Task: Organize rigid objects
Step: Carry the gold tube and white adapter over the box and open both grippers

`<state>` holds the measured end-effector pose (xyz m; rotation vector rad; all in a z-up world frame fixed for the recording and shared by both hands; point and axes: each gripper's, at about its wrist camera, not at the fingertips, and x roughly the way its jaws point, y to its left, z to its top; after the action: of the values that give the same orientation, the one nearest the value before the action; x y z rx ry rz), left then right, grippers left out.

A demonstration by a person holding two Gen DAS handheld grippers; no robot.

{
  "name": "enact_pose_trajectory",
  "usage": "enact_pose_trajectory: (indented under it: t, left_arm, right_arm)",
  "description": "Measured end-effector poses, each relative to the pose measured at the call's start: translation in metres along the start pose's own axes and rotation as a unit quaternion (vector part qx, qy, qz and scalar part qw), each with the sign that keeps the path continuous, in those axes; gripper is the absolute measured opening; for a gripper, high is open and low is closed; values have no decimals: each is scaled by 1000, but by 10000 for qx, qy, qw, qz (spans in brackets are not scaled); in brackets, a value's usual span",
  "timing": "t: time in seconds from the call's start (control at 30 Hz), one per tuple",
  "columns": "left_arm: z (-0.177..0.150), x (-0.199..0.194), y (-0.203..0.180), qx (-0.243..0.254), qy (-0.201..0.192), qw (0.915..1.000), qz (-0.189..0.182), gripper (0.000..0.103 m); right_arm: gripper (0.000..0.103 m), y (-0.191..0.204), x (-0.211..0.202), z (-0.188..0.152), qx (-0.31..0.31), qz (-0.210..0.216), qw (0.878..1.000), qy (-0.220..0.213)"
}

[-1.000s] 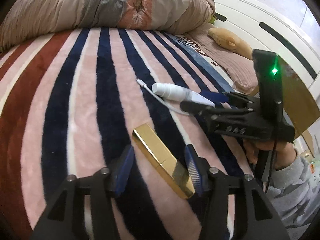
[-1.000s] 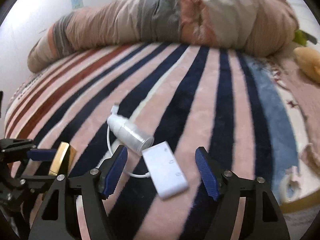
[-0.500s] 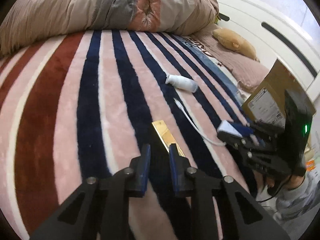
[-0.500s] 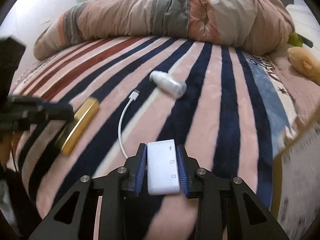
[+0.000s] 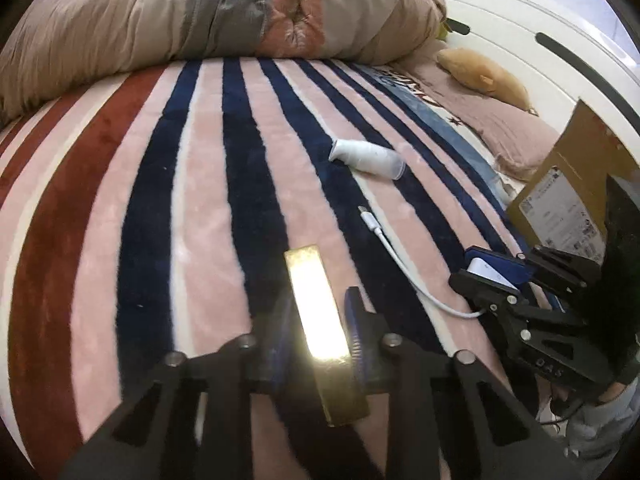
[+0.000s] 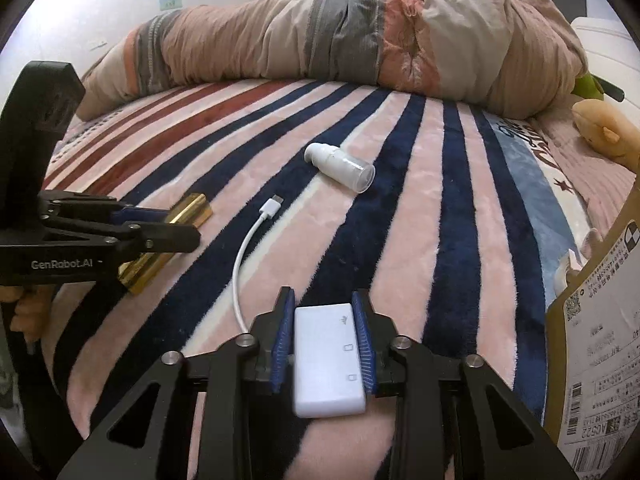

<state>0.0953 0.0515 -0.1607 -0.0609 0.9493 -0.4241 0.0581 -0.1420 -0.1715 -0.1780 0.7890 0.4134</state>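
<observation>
Two grippers were each clamped on an object: the left gripper (image 5: 318,320) held a gold bar (image 5: 320,320) lengthwise, and the right gripper (image 6: 324,344) held a white adapter (image 6: 326,360), its cable (image 6: 244,256) trailing across the striped blanket (image 6: 400,220). Beyond lay a white bottle (image 6: 340,166); a cardboard box (image 6: 600,360) stood at right.

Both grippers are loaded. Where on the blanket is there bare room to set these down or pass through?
Free: the striped blanket left of the gold bar, up to the rolled duvet. Also the strip between the white bottle and the cardboard box. Crowded: the middle, where the adapter's cable runs between the grippers.
</observation>
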Motion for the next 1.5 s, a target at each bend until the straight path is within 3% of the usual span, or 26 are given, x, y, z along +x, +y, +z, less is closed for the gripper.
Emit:
enact_pose_trajectory:
  t: [0.17, 0.5, 0.57, 0.67, 0.93, 1.1, 1.23, 1.37, 1.5]
  left_arm:
    - [-1, -5, 11, 18, 107, 9999, -88, 15]
    - [-5, 1, -4, 211, 6, 9994, 289, 21]
    - [-7, 1, -6, 325, -28, 9984, 464, 15]
    - [-7, -5, -6, 313, -16, 9985, 459, 15]
    - [12, -82, -21, 351, -643, 9954, 622, 15]
    - [33, -133, -57, 629, -1110, 9901, 587, 15]
    - [54, -159, -102, 986, -1354, 9853, 325, 15]
    - [73, -168, -158, 1377, -1410, 9803, -102, 15]
    - [90, -159, -215, 1718, -1329, 9749, -483, 15]
  right_arm:
    - [23, 0, -7, -2, 43, 95, 9999, -29]
    - [30, 2, -21, -11, -153, 224, 9993, 262]
    - [28, 7, -20, -13, -335, 163, 9990, 237]
    - [26, 16, -21, -13, -533, -38, 9983, 231]
    - [26, 42, -84, 17, -769, -117, 9941, -761]
    - [26, 40, -146, 38, -818, -352, 9841, -1537]
    - [26, 5, -201, 44, -469, -759, 9741, -2079]
    - [26, -40, -237, 33, -112, -1224, 9682, -2178]
    - [26, -93, -252, 12, 352, -1497, 9697, -1897]
